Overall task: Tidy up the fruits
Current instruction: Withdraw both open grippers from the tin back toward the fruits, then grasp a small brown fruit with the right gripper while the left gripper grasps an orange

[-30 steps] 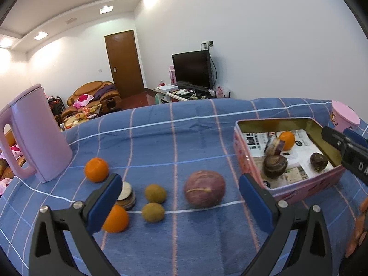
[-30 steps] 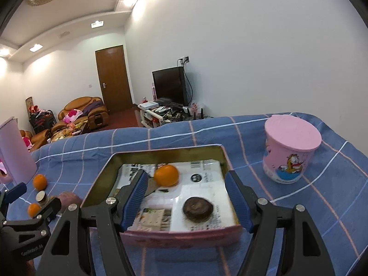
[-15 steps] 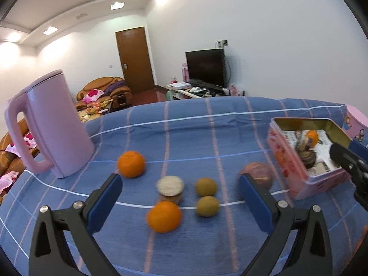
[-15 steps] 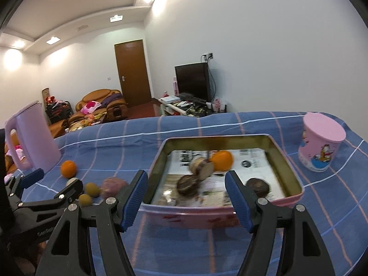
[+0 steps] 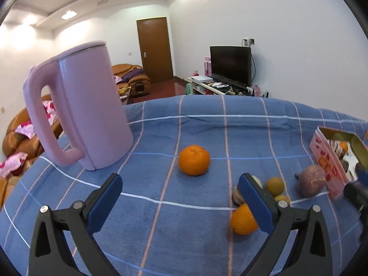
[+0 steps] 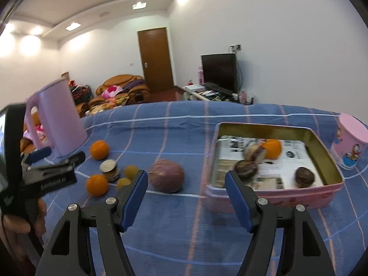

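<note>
Both claws spread apart and empty, left gripper [image 5: 180,199] hovering left of the pink tin [image 6: 271,193], loose oranges [image 5: 194,162] and purple fruit [image 6: 166,176] also left of it on blue cloth; best centred over one orange before closing gently

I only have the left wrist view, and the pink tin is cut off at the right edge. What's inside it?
Observer: From the right wrist view, the pink tin holds one orange and three dark brown fruits on printed paper.
Operator: Anything past the tin?
Observer: A pink cartoon cup stands beside its right side.
Operator: Is the right gripper carrying anything?
Observer: No, the right gripper is open with nothing between its pads.
</note>
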The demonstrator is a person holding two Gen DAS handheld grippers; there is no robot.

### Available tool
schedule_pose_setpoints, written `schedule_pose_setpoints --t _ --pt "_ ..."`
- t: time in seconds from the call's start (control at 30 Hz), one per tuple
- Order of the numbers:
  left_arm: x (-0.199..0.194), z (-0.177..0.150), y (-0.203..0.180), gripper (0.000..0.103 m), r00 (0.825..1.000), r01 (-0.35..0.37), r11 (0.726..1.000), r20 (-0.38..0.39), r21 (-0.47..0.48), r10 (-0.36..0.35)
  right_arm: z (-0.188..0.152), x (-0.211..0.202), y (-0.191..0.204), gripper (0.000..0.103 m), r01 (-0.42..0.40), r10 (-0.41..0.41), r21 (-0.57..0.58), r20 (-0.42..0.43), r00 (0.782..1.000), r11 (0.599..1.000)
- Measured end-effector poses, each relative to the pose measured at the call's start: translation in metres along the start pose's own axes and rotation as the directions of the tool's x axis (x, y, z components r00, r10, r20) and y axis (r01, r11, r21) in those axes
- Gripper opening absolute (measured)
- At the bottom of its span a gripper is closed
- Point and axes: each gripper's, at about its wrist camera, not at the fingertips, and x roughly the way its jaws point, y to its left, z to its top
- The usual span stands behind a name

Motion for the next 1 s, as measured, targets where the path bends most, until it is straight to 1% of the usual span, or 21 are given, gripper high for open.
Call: schedule_pose_setpoints --t 0.07,0.13,0.2,0.23,0.27,0.3,0.4,0.47,0.6,0.7,0.73,0.83,1.0 --pt "0.001 0.001 0.003 0.103 1.000 0.000 1.000 -0.002 -0.007 0.000 0.000 0.005 0.010 0.071 -0.017 0.017 -0.020 -0.016 1.000 1.000" --pt "0.002 0.002 0.004 0.103 1.000 -0.016 1.000 -0.002 0.003 0.016 0.000 0.008 0.018 0.070 -0.058 0.057 -0.035 -0.031 0.998 0.998" --pt "0.002 0.002 0.005 0.103 0.999 -0.033 0.999 0.001 0.015 0.033 -0.001 0.016 0.032 0.061 -0.119 0.115 -0.057 -0.074 0.991 0.991" --pt "0.003 0.003 0.006 0.103 0.999 -0.037 0.999 -0.002 0.015 0.037 -0.002 0.021 0.038 0.051 -0.138 0.132 -0.066 -0.098 0.986 0.988" --pt "0.003 0.003 0.008 0.103 0.999 -0.040 0.999 -0.005 0.013 0.040 -0.003 0.029 0.046 0.044 -0.156 0.145 -0.076 -0.139 0.980 0.985" --pt "0.004 0.004 0.011 0.103 0.999 -0.041 0.999 -0.007 0.005 0.041 -0.003 0.035 0.050 0.042 -0.167 0.153 -0.078 -0.168 0.974 0.983" --pt "0.004 0.005 0.019 0.103 0.999 -0.035 0.999 -0.015 -0.026 0.034 -0.003 0.049 0.058 0.041 -0.185 0.171 -0.052 -0.209 0.963 0.981" --pt "0.003 0.007 0.022 0.102 1.000 -0.025 0.999 -0.013 -0.040 0.024 -0.001 0.057 0.062 0.041 -0.175 0.160 -0.049 -0.222 0.962 0.983" --pt "0.000 0.009 0.024 0.101 1.000 -0.012 0.999 0.000 -0.039 0.012 0.002 0.075 0.066 0.041 -0.168 0.154 -0.031 -0.268 0.951 0.985" --pt "-0.001 0.010 0.022 0.093 1.000 0.009 1.000 0.001 -0.030 -0.009 0.005 0.085 0.067 0.041 -0.169 0.158 -0.014 -0.287 0.945 0.985" --pt "-0.001 0.010 0.021 0.090 1.000 0.015 1.000 -0.004 -0.027 -0.015 0.006 0.087 0.069 0.040 -0.167 0.156 -0.013 -0.291 0.944 0.986" --pt "0.002 0.009 0.018 0.090 0.999 0.024 1.000 -0.023 -0.018 -0.024 0.006 0.093 0.072 0.031 -0.178 0.167 -0.004 -0.309 0.936 0.984" --pt "0.002 0.009 0.017 0.090 0.998 0.048 0.999 -0.027 -0.017 -0.048 0.005 0.092 0.066 0.030 -0.196 0.192 0.020 -0.316 0.929 0.980"
